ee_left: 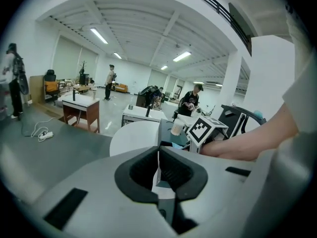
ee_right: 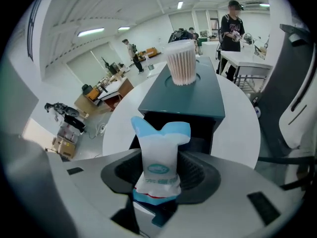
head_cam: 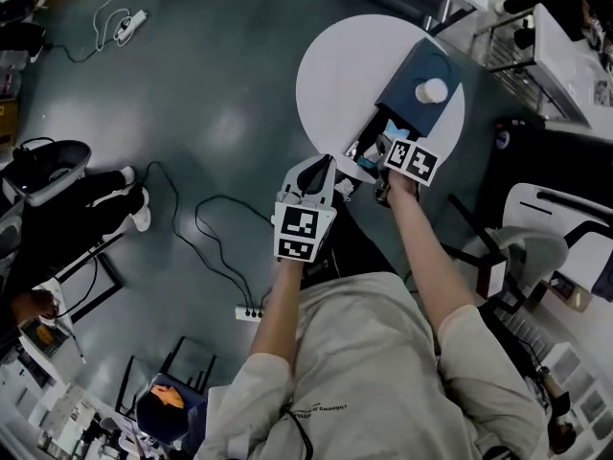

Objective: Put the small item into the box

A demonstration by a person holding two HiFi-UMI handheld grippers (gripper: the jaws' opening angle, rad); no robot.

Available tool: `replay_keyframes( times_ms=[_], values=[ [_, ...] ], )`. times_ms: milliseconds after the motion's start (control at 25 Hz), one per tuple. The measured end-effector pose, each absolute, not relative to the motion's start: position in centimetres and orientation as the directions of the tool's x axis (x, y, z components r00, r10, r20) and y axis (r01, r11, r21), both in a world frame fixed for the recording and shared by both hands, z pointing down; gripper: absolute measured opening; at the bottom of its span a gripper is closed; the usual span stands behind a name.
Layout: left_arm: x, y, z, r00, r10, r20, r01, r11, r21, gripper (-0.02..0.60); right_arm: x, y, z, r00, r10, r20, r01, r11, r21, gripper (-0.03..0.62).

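Note:
A dark teal box (head_cam: 407,80) lies on the round white table (head_cam: 335,75), its open end toward me. On its lid stands a jar of cotton swabs (head_cam: 432,91). My right gripper (head_cam: 388,142) is at the box's mouth, shut on a small white and blue packet (ee_right: 159,165). In the right gripper view the packet stands upright between the jaws, just before the dark opening of the box (ee_right: 183,103), with the swab jar (ee_right: 181,62) behind. My left gripper (head_cam: 324,169) hangs at the table's near edge. It (ee_left: 158,157) is shut with nothing in it.
A black and white chair (head_cam: 536,218) stands to the right of the table. Cables and a power strip (head_cam: 251,312) lie on the grey floor. A seated person's legs (head_cam: 86,199) are at the left. Desks and people stand far off in the hall.

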State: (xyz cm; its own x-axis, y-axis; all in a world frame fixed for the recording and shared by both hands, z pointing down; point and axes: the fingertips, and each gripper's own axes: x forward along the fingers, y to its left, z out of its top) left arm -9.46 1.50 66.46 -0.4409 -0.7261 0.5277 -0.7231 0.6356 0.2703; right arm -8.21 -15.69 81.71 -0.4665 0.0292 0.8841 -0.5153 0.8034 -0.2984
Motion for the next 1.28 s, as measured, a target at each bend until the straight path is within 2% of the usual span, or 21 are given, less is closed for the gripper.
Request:
replay_keyframes(
  times_ms=[640,960,1280],
  values=[
    [-8.8,4.7,67.8,-0.471,-0.683,0.558,-0.675,0.686,0.270,0.026,-9.6,-15.0,83.9,-0.418,-0.027,0.908,-0.524,0.824,-0.217,0.224],
    [-8.3,4.0,66.9,-0.460,-0.702,0.544,-0.702,0.662,0.260,0.025,-9.6,-14.2,82.0,-0.497,0.009,0.868,-0.484,0.827,-0.287,0.225],
    [-7.1,2.6,64.9,-0.432,-0.730,0.529,-0.742,0.622,0.252,0.026,-9.1,-14.3,76.2,-0.631,-0.007,0.776,-0.315,0.916,-0.248,0.224]
  ],
)
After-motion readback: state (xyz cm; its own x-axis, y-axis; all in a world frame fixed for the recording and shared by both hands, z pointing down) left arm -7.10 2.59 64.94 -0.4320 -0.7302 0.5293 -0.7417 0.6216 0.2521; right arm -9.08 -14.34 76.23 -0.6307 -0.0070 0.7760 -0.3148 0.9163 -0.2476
